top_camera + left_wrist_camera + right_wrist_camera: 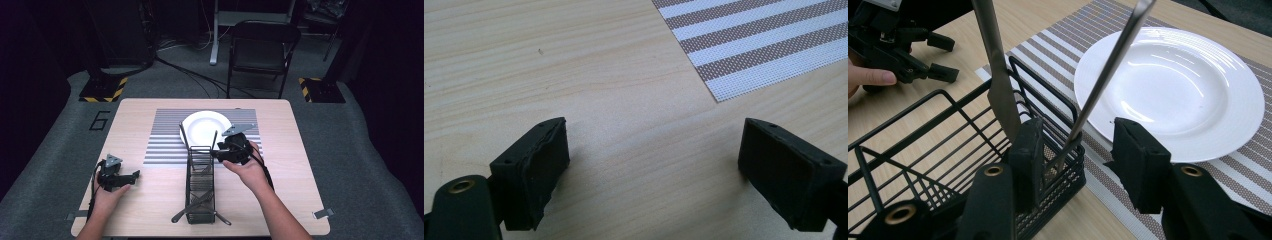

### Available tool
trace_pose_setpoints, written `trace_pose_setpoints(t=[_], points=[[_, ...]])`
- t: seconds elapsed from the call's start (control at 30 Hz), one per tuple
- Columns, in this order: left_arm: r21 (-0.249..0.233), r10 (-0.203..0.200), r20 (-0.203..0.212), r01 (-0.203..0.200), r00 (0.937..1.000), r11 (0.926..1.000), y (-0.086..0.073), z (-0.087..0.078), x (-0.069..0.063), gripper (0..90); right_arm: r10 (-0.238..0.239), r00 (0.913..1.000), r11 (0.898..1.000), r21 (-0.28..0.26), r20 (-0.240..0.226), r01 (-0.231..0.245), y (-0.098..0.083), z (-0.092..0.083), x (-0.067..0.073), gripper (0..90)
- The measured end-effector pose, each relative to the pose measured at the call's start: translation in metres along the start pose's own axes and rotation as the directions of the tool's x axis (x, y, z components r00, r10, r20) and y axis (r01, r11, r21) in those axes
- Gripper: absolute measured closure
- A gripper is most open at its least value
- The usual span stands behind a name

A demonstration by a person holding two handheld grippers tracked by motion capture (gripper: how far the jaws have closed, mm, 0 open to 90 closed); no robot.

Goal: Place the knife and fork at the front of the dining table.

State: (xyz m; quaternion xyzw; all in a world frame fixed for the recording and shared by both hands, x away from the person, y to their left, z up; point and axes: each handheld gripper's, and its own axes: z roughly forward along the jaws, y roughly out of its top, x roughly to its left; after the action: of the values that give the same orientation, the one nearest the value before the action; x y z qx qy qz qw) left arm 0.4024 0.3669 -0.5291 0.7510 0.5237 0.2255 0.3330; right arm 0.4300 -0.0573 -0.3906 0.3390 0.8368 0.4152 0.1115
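Note:
A black wire cutlery caddy (200, 182) stands mid-table, its far end on the striped placemat (165, 135) beside a white plate (202, 127). Two metal utensils lean up out of that far end: a flat blade (998, 75) and a thin handle (1113, 55). My right gripper (1078, 135) is open, its jaws standing either side of the thin handle's lower part without pressing on it. In the high view the right gripper (216, 151) sits at the caddy's right side. My left gripper (132, 176) rests open on bare wood at the left, with nothing between the jaws (654, 150).
More utensils (186, 212) poke out of the caddy's near end by the table's front edge. The placemat corner (764, 45) lies ahead of the left gripper. A folding chair (262, 47) and floor cables stand beyond the table.

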Motion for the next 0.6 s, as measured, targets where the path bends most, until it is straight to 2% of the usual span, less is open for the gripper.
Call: trace_pose_setpoints(t=[0.27,0.43,0.6], points=[[0.001,0.000,0.002,0.000,1.0000,1.0000,0.000,0.000,0.000,12.8,0.001,0.9999,1.000,0.009,-0.016,-0.001,0.005,0.009,-0.001,60.0],[0.001,0.002,0.002,-0.002,1.0000,1.0000,0.000,0.000,0.000,12.7,-0.007,0.9995,1.000,0.017,-0.032,0.008,0.007,0.015,0.000,66.1],[0.001,0.003,0.004,-0.003,1.0000,1.0000,0.000,0.000,0.000,12.7,-0.017,0.9996,1.000,0.020,-0.021,0.017,0.008,0.014,0.000,73.1]])
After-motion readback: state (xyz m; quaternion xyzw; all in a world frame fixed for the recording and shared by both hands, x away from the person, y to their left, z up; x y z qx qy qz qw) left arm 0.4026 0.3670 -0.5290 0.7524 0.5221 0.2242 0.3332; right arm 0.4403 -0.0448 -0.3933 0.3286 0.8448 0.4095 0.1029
